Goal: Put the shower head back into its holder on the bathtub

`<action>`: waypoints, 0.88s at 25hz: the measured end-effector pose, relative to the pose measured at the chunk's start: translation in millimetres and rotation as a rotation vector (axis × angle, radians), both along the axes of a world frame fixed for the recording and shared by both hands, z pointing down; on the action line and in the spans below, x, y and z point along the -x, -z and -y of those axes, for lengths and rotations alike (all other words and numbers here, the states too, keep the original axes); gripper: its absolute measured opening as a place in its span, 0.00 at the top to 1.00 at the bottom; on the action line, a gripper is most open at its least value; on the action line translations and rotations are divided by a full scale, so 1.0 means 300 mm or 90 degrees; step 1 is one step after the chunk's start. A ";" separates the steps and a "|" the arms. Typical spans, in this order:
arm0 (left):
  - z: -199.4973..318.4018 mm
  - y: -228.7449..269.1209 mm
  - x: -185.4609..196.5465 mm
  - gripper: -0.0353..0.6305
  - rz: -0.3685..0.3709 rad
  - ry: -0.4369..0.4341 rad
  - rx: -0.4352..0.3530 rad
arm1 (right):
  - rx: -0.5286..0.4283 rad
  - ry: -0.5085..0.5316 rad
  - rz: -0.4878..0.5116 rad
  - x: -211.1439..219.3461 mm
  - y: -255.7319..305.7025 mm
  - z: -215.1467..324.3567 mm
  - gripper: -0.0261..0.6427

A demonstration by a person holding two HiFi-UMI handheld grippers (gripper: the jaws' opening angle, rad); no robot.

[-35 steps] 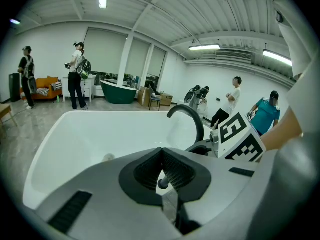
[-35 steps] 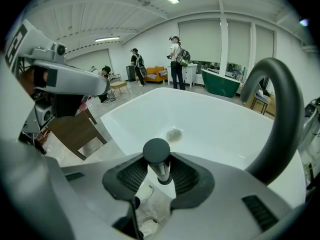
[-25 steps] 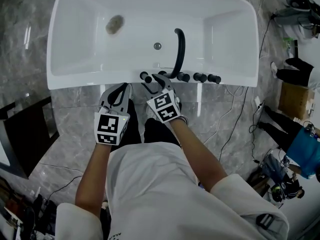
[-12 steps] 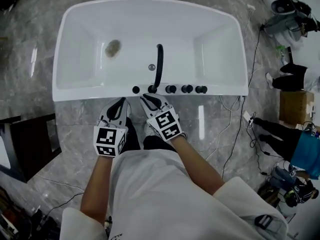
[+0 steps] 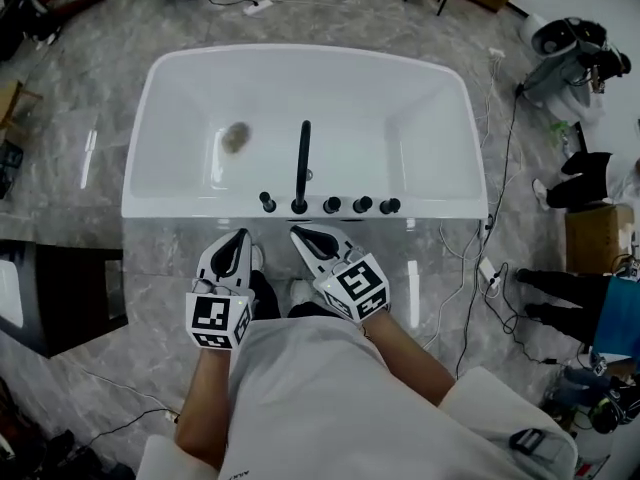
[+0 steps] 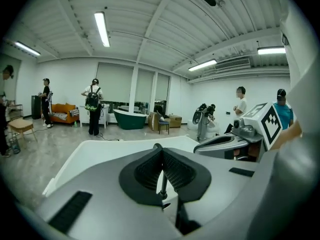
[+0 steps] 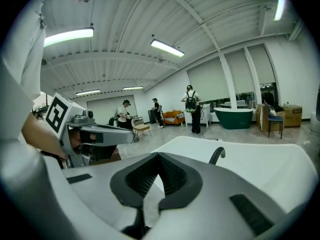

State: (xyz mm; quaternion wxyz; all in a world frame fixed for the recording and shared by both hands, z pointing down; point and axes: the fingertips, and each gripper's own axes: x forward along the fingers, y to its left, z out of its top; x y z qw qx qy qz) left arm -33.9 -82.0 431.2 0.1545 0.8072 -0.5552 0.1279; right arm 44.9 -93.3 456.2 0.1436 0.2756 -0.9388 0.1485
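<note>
The white bathtub (image 5: 160,200) lies below me with a black curved spout (image 5: 302,158) and a row of black fittings on its near rim. The leftmost fitting, the black shower head (image 5: 267,203), stands upright on the rim. My left gripper (image 5: 240,236) hangs shut and empty just short of the rim, below the shower head and apart from it. My right gripper (image 5: 296,233) is beside it, shut with nothing between its pads. The left gripper (image 6: 160,151) and the right gripper (image 7: 158,156) each show pads meeting over the tub. The spout (image 7: 217,155) rises past the right one.
A brownish lump (image 5: 237,136) and a drain (image 5: 308,175) lie in the tub floor. Black knobs (image 5: 361,205) line the rim right of the spout. Cables (image 5: 470,288) trail on the marble floor to the right; a dark cabinet (image 5: 60,298) stands left. People stand far off in the hall.
Both grippers have lifted and drawn back from the tub rim. The right gripper's jaws, open beside the shower head a second ago, have closed empty. The shower head stays on the rim.
</note>
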 end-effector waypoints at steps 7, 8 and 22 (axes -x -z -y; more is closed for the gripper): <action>-0.049 0.119 0.047 0.93 0.003 0.003 -0.048 | -0.052 -0.007 0.018 -0.008 0.146 -0.052 0.93; -0.049 0.127 0.053 0.93 0.001 0.000 -0.053 | -0.061 -0.015 0.023 -0.010 0.168 -0.050 0.93; -0.041 0.190 0.133 0.93 -0.017 -0.089 -0.064 | -0.078 -0.161 0.039 -0.078 0.290 -0.074 0.93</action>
